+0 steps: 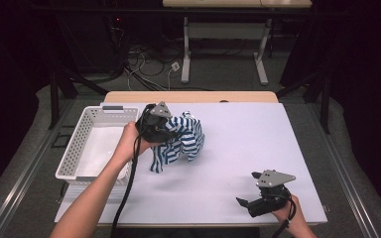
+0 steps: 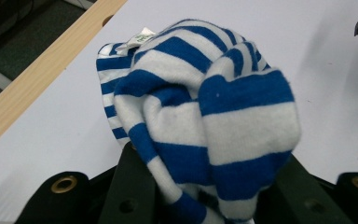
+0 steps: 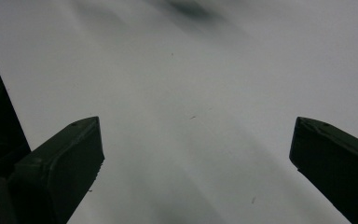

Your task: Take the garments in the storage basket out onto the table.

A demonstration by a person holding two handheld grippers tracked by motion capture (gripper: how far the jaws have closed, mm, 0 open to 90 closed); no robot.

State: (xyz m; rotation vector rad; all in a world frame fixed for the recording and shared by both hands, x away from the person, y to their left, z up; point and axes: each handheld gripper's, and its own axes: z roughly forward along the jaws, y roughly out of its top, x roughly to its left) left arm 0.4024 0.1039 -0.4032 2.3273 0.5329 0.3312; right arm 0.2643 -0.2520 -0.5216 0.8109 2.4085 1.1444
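My left gripper (image 2: 205, 205) pinches the striped cloth (image 1: 181, 141), lifted just right of the basket (image 1: 72, 158); probably basket-bound, not yet in. My right gripper (image 1: 248, 203) rests spread at five o'clock.

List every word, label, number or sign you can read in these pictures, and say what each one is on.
None can be read.
The small white tag with greenish marks on the blue-and-white striped cloth, held in the left tool: too small and blurred to read.
White basket, white table cover, right tool: no text seen.
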